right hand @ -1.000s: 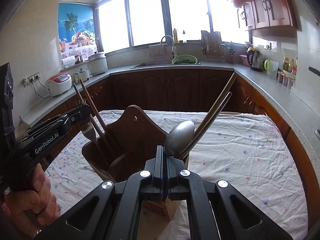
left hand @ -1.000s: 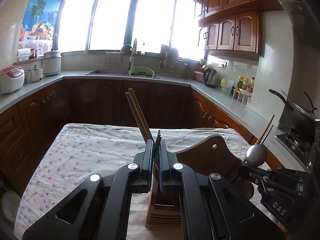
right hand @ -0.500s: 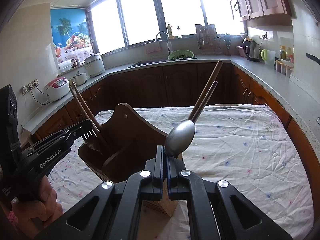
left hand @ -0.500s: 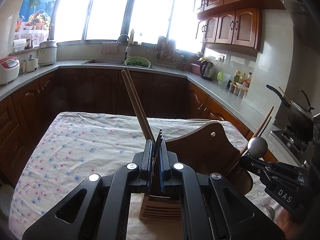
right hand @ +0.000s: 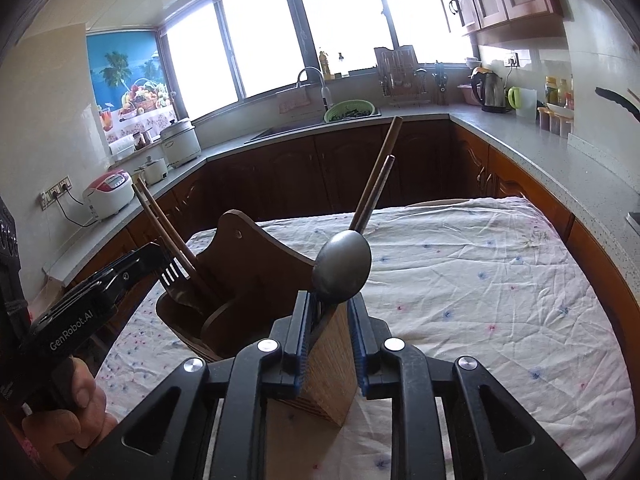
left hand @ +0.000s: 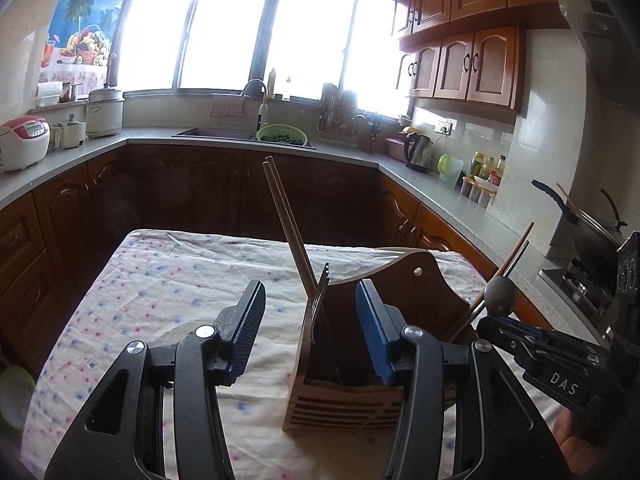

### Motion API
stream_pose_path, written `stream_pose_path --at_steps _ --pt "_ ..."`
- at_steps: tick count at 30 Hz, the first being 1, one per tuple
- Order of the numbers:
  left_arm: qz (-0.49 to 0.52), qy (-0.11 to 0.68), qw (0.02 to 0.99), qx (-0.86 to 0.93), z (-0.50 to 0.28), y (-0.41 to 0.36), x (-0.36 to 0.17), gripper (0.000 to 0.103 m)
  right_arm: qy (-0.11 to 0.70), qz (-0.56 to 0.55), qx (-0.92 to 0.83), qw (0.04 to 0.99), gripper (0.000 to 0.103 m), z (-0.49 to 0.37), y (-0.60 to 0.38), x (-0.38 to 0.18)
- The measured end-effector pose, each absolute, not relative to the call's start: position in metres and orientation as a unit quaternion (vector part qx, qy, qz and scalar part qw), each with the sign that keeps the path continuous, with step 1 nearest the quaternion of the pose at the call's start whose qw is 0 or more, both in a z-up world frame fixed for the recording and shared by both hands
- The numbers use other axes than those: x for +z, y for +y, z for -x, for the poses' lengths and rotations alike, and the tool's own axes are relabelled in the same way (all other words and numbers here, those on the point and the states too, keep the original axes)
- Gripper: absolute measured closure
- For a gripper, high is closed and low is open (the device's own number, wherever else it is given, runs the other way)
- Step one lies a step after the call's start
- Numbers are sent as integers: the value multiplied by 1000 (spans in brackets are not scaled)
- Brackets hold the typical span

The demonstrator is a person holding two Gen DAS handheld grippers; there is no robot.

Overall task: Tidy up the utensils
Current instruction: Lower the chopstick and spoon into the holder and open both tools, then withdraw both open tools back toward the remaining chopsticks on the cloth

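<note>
A dark wooden utensil holder (left hand: 400, 292) (right hand: 248, 248) stands on the floral-clothed table (left hand: 180, 280) (right hand: 480, 280). My left gripper (left hand: 310, 300) (right hand: 156, 256) is opening; the fork (left hand: 320, 288) (right hand: 174, 276) stands tines up in the holder between its blue pads (left hand: 250, 320), touched by neither. A pair of chopsticks (left hand: 286, 220) (right hand: 160, 220) leans beside the fork. My right gripper (right hand: 329, 300) (left hand: 486, 320) is opening too. The spoon (right hand: 342, 268) (left hand: 500, 290) stands bowl up in the holder's near compartment between its parted jaws. A second chopstick pair (right hand: 376, 176) (left hand: 516, 248) leans behind the spoon.
Grey counters on brown cabinets ring the table. A sink with a green colander (left hand: 282, 136) is at the back, rice cookers (right hand: 108, 196) on the left, a kettle (right hand: 490, 90) and a dark wok (left hand: 588, 232) on the right. A hand (right hand: 80, 400) grips the left tool.
Both grippers were shut, left on the fork and right on the spoon. Their jaws have now parted, and both utensils stand lower in the holder.
</note>
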State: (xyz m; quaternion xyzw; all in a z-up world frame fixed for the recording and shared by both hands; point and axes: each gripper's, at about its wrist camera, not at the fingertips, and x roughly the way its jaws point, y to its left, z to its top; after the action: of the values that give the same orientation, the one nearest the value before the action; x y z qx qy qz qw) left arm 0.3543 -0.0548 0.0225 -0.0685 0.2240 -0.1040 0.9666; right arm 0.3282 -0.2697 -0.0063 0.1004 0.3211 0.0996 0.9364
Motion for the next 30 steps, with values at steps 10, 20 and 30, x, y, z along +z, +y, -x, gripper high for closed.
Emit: stream_pose_path --at_steps 10,20,30 --pt "93 238 964 -77 -324 -30 16 13 298 -130 90 941 44 -303 -283 0" --pt "111 272 954 -55 -266 -2 5 5 266 -141 112 947 24 -249 -284 16" --pt "135 301 943 -49 -211 14 -3 5 269 -153 118 944 22 -194 -291 16"
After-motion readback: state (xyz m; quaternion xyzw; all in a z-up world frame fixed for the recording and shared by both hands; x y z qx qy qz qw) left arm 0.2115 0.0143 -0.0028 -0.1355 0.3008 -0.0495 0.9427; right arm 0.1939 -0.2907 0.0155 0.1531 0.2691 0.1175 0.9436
